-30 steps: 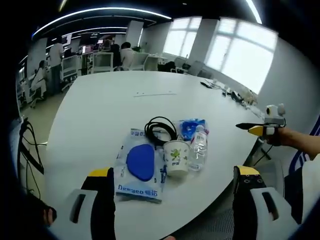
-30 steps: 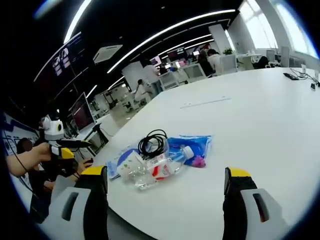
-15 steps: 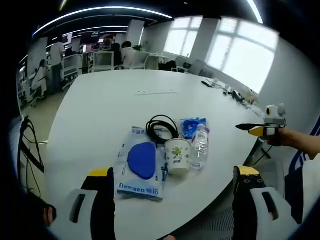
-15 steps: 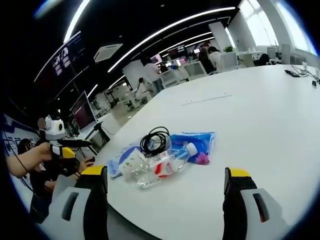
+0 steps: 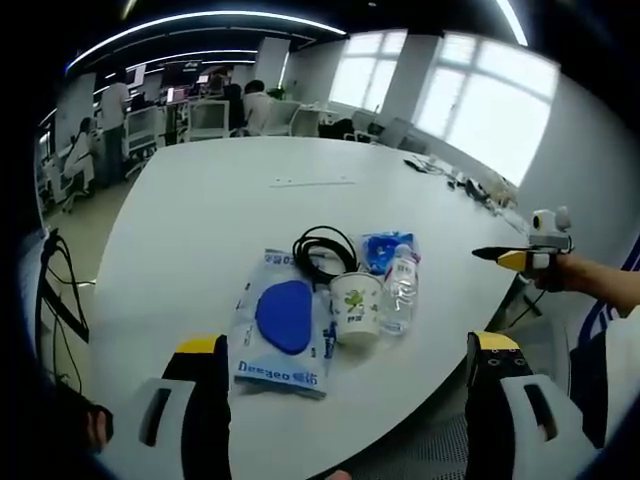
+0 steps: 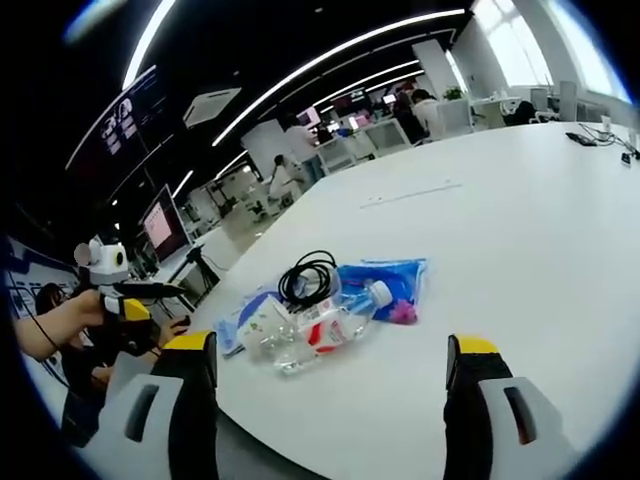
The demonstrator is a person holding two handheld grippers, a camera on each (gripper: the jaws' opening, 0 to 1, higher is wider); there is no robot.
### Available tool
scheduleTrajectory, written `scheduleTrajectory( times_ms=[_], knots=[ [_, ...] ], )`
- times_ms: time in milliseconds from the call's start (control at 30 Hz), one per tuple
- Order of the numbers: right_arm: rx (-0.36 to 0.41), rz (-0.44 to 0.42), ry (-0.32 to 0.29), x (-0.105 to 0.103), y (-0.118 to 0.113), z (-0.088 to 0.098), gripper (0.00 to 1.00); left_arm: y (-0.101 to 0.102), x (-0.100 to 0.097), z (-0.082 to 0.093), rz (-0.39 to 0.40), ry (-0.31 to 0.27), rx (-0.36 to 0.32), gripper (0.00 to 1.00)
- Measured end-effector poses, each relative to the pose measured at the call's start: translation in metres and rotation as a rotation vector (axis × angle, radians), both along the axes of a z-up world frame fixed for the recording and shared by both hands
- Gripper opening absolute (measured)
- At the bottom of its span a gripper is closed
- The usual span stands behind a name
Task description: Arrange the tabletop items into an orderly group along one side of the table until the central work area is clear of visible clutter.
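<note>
Both grippers, left gripper (image 5: 345,345) and right gripper (image 6: 327,345), hold nothing, jaws wide open, above the white tabletop (image 5: 220,210). A paper cup (image 5: 355,308) touches a water bottle (image 5: 398,292).

Items sit bunched near the counter's (image 5: 200,200) near edge – rest of the top lies behind them. In the left gripper view: flat packet (image 5: 282,325) leftmost, paper cup (image 5: 356,308) just right of it, touching; water bottle (image 5: 399,291) lying right of the cup, against it. Coiled cable (image 5: 323,252) behind the cup, partly on the packet's far end. Small pouch (image 5: 380,250) behind the bottle, right of the cable. Left claw (image 5: 345,400) in front of the group, jaws wide apart; right claw (image 5: 515,256) off the counter's right edge, well apart. Right gripper view – bottle (image 6: 322,331) in front, cable (image 6: 305,280) behind it, pouch (image 6: 390,280) to the right, right claw (image 6: 320,400) in front, left claw (image 6: 135,295) far left past the counter (image 6: 520,220) edge.
</note>
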State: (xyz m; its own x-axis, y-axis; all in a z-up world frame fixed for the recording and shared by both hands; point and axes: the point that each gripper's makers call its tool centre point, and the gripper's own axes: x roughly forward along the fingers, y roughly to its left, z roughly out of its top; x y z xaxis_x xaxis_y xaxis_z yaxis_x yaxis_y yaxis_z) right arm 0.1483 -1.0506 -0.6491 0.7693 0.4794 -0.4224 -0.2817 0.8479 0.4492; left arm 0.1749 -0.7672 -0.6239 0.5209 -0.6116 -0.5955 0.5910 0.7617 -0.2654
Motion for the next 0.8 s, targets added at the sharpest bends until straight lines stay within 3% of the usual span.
scheduleTrajectory(
  times_ms=[800],
  knots=[
    [0.026, 0.019, 0.025, 0.0, 0.011, -0.007, 0.9, 0.003, -0.001, 0.0, 0.014, 0.003, -0.007, 0.96]
  ],
)
